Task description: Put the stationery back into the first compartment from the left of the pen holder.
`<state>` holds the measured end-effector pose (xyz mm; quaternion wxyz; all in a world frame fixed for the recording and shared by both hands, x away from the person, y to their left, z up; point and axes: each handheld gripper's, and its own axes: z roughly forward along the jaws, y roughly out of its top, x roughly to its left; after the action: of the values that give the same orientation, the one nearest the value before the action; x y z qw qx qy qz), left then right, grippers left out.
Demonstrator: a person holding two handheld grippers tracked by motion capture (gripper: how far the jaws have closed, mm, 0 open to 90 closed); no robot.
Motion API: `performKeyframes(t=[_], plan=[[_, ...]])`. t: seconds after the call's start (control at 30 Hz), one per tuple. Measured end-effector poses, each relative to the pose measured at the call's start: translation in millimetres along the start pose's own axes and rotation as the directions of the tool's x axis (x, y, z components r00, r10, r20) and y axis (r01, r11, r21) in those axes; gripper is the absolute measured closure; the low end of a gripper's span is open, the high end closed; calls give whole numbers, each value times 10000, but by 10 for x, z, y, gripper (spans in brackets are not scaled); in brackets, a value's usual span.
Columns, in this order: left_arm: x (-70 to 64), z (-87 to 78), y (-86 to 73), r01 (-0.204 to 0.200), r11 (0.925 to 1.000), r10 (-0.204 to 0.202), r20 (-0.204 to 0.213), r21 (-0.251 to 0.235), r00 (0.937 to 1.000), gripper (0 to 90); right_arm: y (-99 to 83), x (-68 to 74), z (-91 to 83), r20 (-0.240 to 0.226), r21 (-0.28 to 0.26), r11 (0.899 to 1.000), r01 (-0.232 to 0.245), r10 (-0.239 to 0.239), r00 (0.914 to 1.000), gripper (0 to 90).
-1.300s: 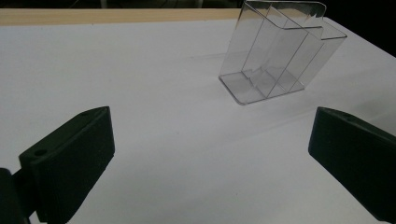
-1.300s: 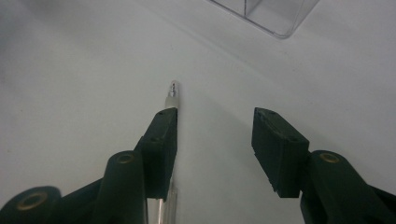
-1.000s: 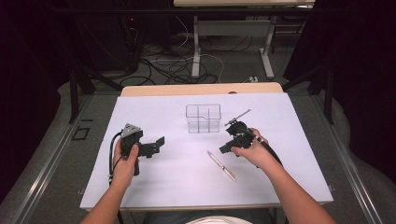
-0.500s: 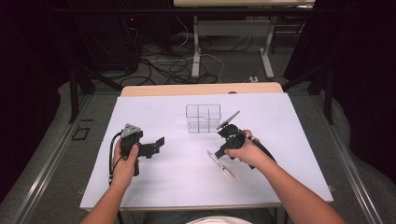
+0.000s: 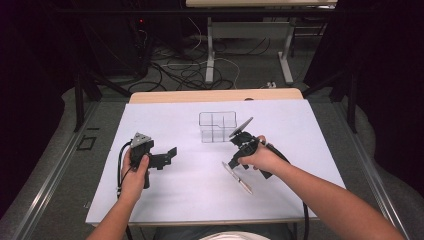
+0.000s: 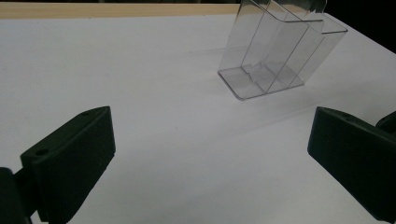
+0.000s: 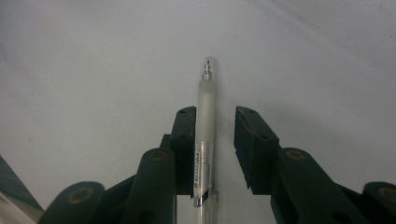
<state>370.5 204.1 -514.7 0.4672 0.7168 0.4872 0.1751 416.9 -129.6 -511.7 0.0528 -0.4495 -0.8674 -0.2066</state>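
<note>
Two black jaws of your right gripper [image 7: 215, 144] stand either side of the pen [image 7: 204, 140] — the left jaw touches its barrel, the right one stands just off it, so the pen is straddled but not pinched. It lies flat on the white table [image 7: 93, 60], tip pointing away from the camera. From above, your right gripper [image 5: 235, 162] tilts down onto the pen [image 5: 239, 178], just in front of the clear organizer [image 5: 217, 126]. Your left gripper [image 5: 167, 156] hovers well apart at the left — jaws spread wide, holding nothing, facing the organizer [image 6: 280, 51].
</note>
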Motion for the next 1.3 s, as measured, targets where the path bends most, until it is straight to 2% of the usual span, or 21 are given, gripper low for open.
performKeyframes(t=[0.1, 0.13, 0.17, 0.2, 0.23, 0.27, 0.3, 0.33, 0.37, 0.4, 0.43, 0.47, 0.5, 0.53, 0.57, 0.63, 0.77, 0.87, 0.93, 1.07, 1.3], plan=[[-1, 2, -1, 3, 10000, -3, 3, 2, 10000, 8, 20, 10, 11, 138, -60, 9998, -211, 212, 9997, 683], [-1, 1, -1, 3, 10000, -3, 10, 1, 10000, 9, 19, 16, 40, 12, -518, 9982, -299, 300, 9995, 683], [-1, 0, -1, 4, 10000, -4, 10, -4, 10000, 9, 28, 21, 50, 42, -612, 9975, -361, 364, 9993, 682], [1, 0, -1, -1, 10000, 1, 19, -1, 10000, 9, 54, 29, 21, 57, -118, 9988, -472, 472, 9989, 682], [1, 0, -1, 4, 10000, -4, 15, -3, 10000, 9, 88, 26, -24, 285, 613, 9975, -342, 325, 9991, 682], [3, 0, -1, -4, 10000, 4, 9, 1, 10000, 9, 100, 32, -24, 256, 719, 9966, -401, 384, 9989, 683], [4, 1, -1, -1, 10000, 1, 13, 1, 10000, 9, 101, 14, -2, 55, 368, 9990, -243, 241, 9997, 683], [5, 2, -1, 4, 10000, -4, 11, -1, 10000, 9, 80, 27, 74, -184, -707, 9953, -668, 657, 9977, 683], [6, 2, -1, 7, 10000, -7, 12, 2, 10000, 9, 77, 40, 87, -341, -847, 9917, -967, 941, 9950, 684], [5, 3, -2, 18, 10000, -18, 17, 1, 10000, 9, 86, 49, 84, -352, -651, 9921, -1077, 1055, 9938, 689], [6, 4, -3, 17, 10000, -17, 14, 4, 10000, 9, 153, 28, -23, 182, 1126, 9926, -457, 439, 9989, 692], [6, 4, -3, 14, 10000, -14, 13, 17, 10000, 9, 185, 28, -54, 368, 1827, 9828, -271, 207, 9991, 695], [6, 4, -3, 13, 10000, -13, 19, 17, 10000, 9, 164, 38, 5, 148, 1045, 9936, -427, 414, 9990, 701], [5, 4, -3, 3, 10000, -3, 21, 23, 10000, 9, 139, 52, 75, -108, 214, 9975, -677, 680, 9976, 703], [4, 4, -3, -3, 10000, 3, 18, 18, 10000, 9, 131, 62, 123, -268, -324, 9963, -793, 784, 9966, 705], [3, 5, -2, -3, 10000, 3, 20, 9, 10000, 9, 156, 91, 108, -121, 252, 9950, -965, 969, 9952, 708], [5, 4, -4, 14, 10000, -14, 13, 5, 10000, 9, 203, 99, 98, 45, 705, 9965, -443, 441, 9990, 714], [7, 6, -6, -7, 10000, 7, 12, 16, 10000, 10, 231, 108, 107, 201, 964, 9940, -510, 493, 9986, 717], [7, 8, -6, -24, 10000, 24, 21, 26, 10000, 9, 250, 93, 90, 279, 1511, 9881, -293, 254, 9993, 723], [4, 9, -6, -32, 10000, 31, 18, 38, 10000, 10, 242, 112, 165, 251, 1129, 9913, -676, 652, 9976, 733], [6, 14, -11, -11, 10000, 11, 31, 37, 10000, 10, 247, 106, 205, 350, 1517, 9862, -667, 621, 9975, 740]])
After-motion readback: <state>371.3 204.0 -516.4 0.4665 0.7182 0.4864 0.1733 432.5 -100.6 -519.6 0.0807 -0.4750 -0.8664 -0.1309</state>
